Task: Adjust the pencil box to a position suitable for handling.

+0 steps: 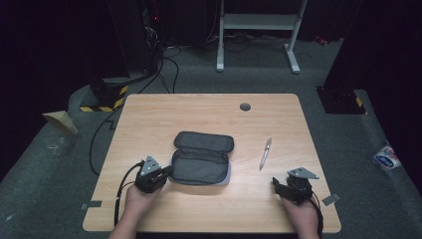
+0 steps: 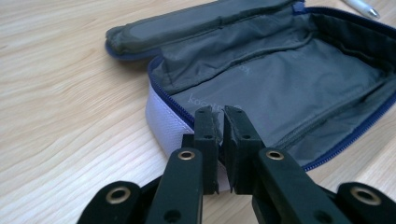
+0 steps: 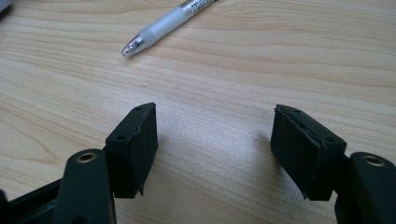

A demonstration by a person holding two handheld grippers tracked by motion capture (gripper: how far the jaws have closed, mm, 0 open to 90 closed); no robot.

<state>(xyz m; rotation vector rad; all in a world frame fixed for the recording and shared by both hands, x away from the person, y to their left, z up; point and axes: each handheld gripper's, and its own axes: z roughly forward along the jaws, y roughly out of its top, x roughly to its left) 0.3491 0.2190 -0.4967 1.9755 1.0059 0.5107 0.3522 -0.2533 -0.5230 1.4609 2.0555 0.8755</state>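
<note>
I've got the left gripper [image 1: 166,172] at the near left end of the case [image 1: 201,158], and its jaws are pressed together. In the left gripper view the pads pinch the near wall of the case [image 2: 261,79] right at the zip edge, a sliver of the white side panel caught between them. The case lies open in the middle of the table [image 1: 149,119], lid flap folded away to the far side, grey lining facing up, blue zip running round the rim. Looking down from the high view, the left hand [image 1: 139,196] sits behind its gripper near the front edge, cable trailing off the left side.

Over on my right, the right gripper [image 1: 275,185] hovers low over bare wood, well apart from the case. Its jaws are spread wide; in the right gripper view [image 3: 215,140] nothing but table grain lies between the pads. The pen [image 1: 265,153] lies just beyond it, between that gripper and the case's right end, near neither's touch. In the right gripper view the pen [image 3: 163,25] has its tip pointing back toward the jaws, barrel running up and away. The right hand [image 1: 301,211] rests near the table's front right corner.
</note>
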